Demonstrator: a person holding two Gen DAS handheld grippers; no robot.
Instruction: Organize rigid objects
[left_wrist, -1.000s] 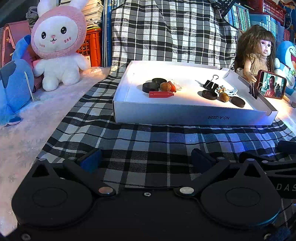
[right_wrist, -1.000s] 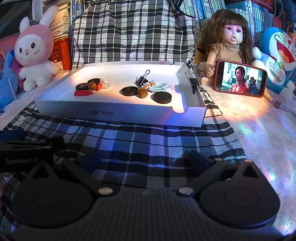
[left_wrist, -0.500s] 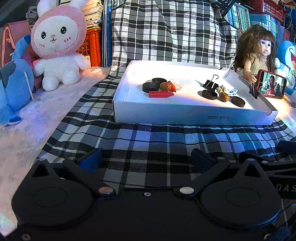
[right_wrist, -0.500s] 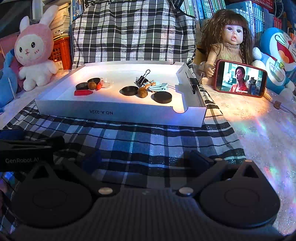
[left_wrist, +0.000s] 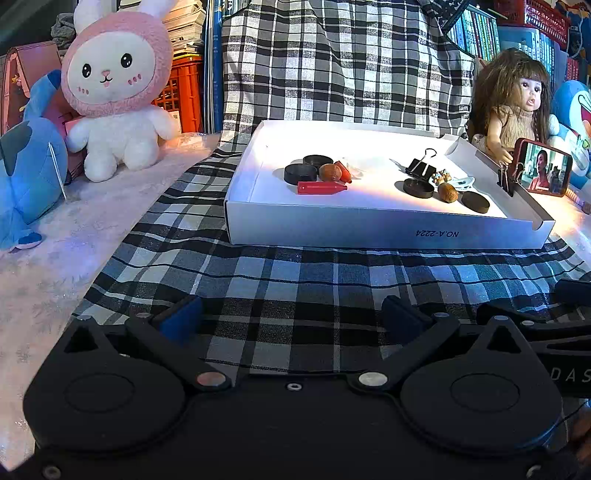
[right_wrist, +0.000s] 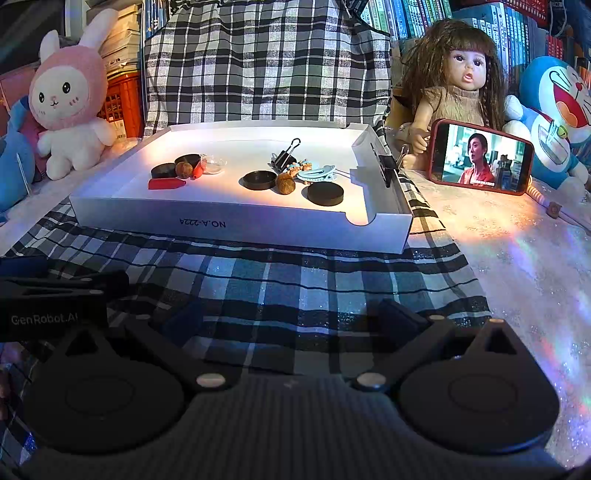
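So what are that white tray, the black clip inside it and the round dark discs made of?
The white tray looks like matte cardboard: thin folded walls, a cut notch and printed lettering. The black clip seems to be painted metal with bare wire handles that glint. The dark discs are matte and smooth; plastic or lacquered wood, I cannot tell which.

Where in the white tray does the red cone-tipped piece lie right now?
In both wrist views the red cone-tipped piece lies flat in the left group of the white tray, nearest the front wall, just in front of a black disc and a brown nut.
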